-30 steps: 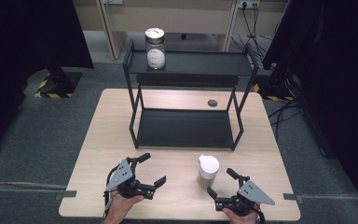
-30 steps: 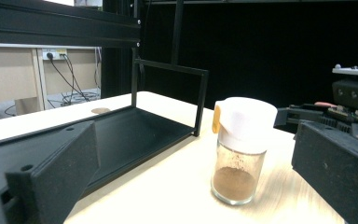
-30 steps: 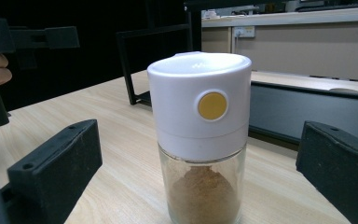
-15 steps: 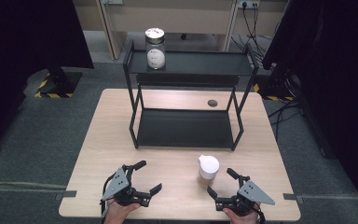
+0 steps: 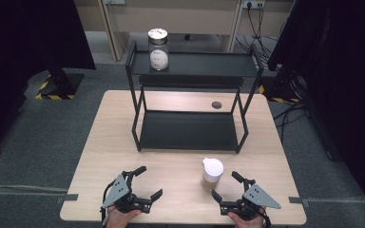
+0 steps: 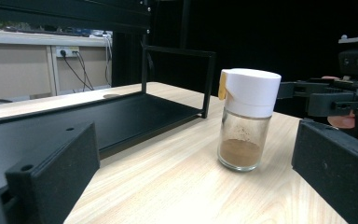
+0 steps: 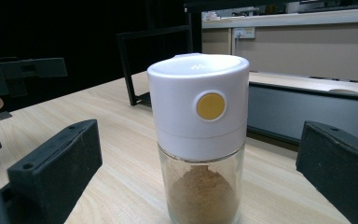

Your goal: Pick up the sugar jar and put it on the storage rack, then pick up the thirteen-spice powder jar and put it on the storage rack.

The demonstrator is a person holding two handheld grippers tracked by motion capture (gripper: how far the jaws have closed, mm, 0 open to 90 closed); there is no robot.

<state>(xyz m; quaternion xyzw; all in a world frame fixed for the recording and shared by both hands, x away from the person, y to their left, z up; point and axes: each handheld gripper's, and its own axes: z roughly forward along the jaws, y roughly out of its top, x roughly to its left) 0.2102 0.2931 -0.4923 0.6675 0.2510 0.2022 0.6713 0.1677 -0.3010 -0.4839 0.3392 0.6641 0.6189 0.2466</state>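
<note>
The left gripper (image 5: pixel 145 183) hovers low over the pale wooden bench (image 5: pixel 100 156) with its jaws spread wide and nothing between them; the small glass spice jar with a white plastic cap and brown powder (image 5: pixel 212 174) stands upright well to its right, in front of the black metal two-tier shelf rack (image 5: pixel 190 130); the right gripper (image 5: pixel 227 186), jaws also wide and empty, sits just beside the jar, which stands squarely ahead between them. The jar looks tall and top-heavy; I judge a jaw clipping the cap on approach could topple it; smooth glass may slip under a light squeeze.
</note>
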